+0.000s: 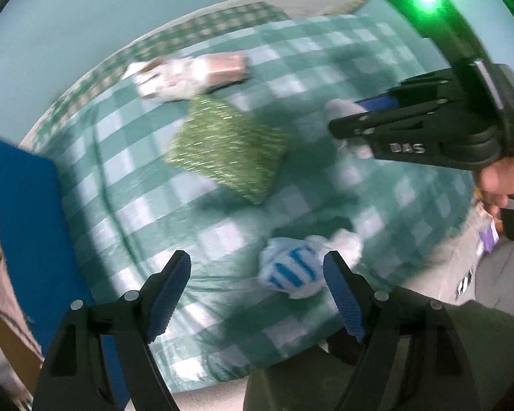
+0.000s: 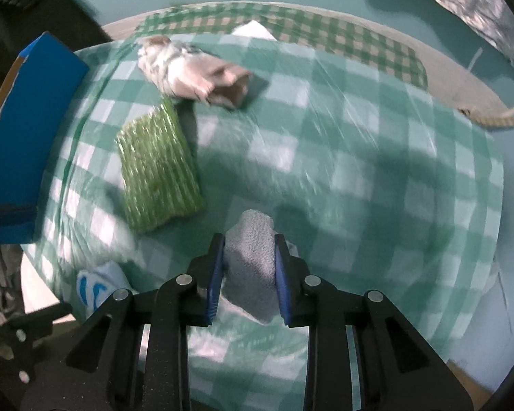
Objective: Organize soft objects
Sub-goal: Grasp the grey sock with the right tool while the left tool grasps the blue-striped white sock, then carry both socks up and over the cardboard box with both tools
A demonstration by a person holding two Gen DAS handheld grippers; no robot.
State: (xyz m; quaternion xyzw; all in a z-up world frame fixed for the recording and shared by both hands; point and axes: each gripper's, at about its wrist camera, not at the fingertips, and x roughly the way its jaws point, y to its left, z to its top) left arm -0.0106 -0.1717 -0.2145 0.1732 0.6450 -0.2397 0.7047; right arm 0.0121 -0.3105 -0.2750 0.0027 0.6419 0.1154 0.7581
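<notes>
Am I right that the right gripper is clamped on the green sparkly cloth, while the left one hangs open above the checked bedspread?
Not quite. The right gripper is clamped on a grey cloth, as the right wrist view shows; the green sparkly cloth lies untouched on the checked bedspread. The left gripper does hang open above it.

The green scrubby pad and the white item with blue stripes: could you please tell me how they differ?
The green scrubby pad is flat, squarish and glittery green; the white item with blue stripes is a rounded, bunched bundle. The pad lies mid-cloth, while the striped bundle sits near the edge, just ahead of the open left tongs. Both rest loose on the checkered cloth, ungripped.
</notes>
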